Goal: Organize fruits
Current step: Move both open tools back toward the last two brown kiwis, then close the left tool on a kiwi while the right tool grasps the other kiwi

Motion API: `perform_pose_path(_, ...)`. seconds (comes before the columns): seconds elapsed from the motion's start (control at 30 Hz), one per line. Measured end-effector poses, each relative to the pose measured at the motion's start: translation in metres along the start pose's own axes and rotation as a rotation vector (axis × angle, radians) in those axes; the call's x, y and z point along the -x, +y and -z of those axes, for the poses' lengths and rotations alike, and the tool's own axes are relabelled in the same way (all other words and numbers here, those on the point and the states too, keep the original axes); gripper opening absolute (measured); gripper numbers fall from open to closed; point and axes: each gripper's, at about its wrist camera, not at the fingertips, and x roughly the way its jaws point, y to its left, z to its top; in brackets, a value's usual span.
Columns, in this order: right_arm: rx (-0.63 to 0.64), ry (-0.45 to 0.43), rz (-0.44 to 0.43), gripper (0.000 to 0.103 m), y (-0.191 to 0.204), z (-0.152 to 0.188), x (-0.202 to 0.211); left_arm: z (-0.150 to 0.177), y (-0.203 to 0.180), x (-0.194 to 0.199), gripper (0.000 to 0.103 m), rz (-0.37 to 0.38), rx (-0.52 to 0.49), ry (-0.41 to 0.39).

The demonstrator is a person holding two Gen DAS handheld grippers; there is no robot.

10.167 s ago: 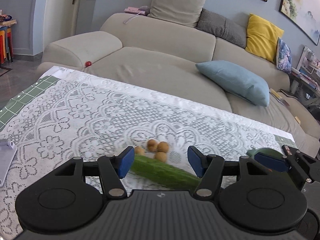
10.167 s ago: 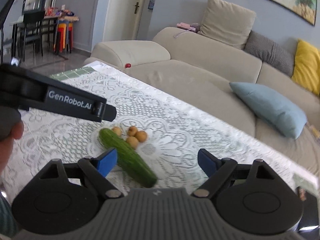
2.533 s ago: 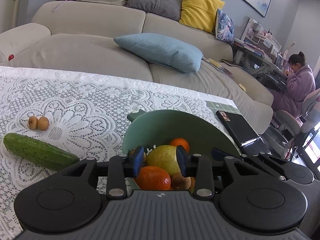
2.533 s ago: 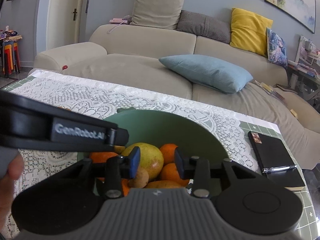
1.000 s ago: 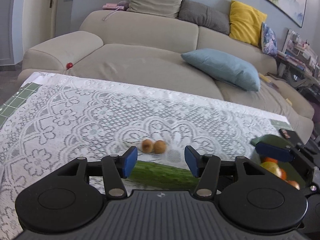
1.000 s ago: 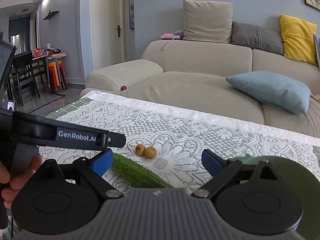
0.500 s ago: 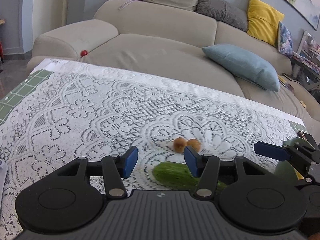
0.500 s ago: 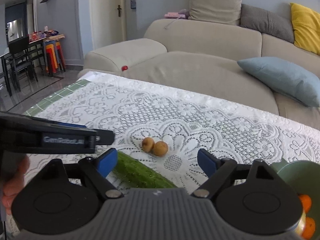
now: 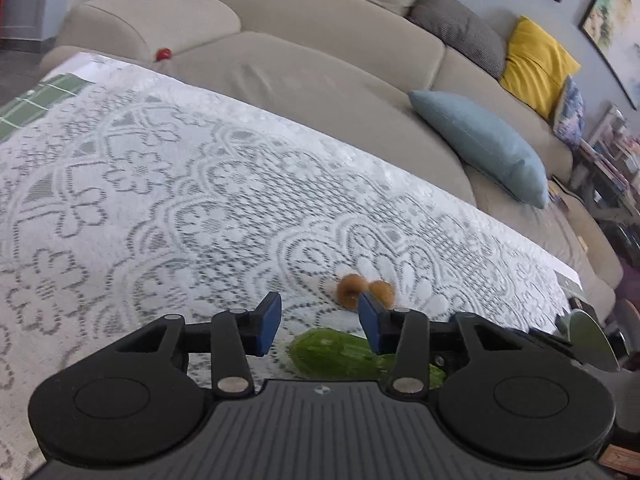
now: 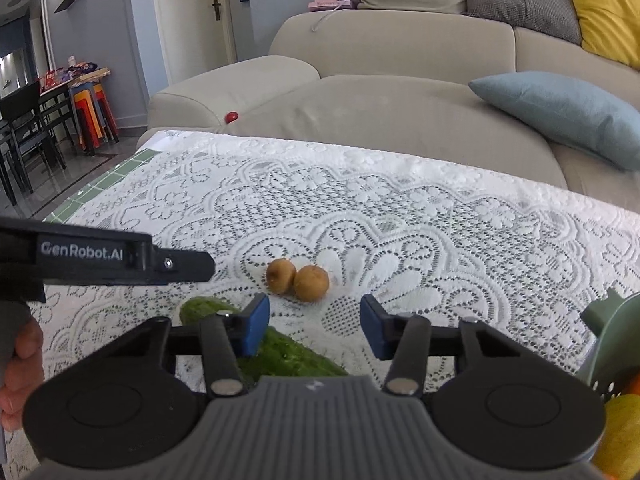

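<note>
Two small brown round fruits lie touching each other on the lace tablecloth; they also show in the left wrist view. A green cucumber lies just in front of them, partly under both grippers, and its end shows in the left wrist view. My right gripper is open and empty, low over the cloth just short of the two fruits. My left gripper is open and empty above the cucumber's end. The green bowl with orange and yellow fruit sits at the right edge.
A beige sofa with a blue cushion runs along the table's far side. A small red ball lies on the sofa. The left gripper's body crosses the right wrist view at left. Dining chairs and stools stand far left.
Both grippers have moved forward and lower towards the two brown fruits and the cucumber. Both sets of jaws have narrowed somewhat but stay open. The fruits have not moved.
</note>
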Motion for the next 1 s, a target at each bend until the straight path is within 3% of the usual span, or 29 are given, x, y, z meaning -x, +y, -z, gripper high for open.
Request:
perform_pose_path(0.13,0.015,0.007,-0.009,0.037,0.002,-0.003,-0.008,-0.006,-0.005,-0.009,0.046,0.044,-0.021,0.013)
perform_pose_path(0.37,0.037,0.029,-0.009,0.034,0.0,-0.006,-0.027,-0.014,-0.002,-0.031,0.044,0.089,0.012,0.045)
perform_pose_path(0.47,0.041,0.036,-0.004,0.033,-0.001,-0.007,-0.033,-0.016,-0.006,-0.039,0.043,0.087,-0.001,0.048)
perform_pose_path(0.63,0.042,0.041,0.002,0.033,-0.004,-0.006,-0.038,-0.015,-0.012,-0.053,0.033,0.072,-0.029,0.076)
perform_pose_path(1.0,0.046,0.035,-0.011,0.033,-0.008,-0.009,-0.037,-0.015,-0.013,-0.065,0.031,0.07,-0.036,0.066)
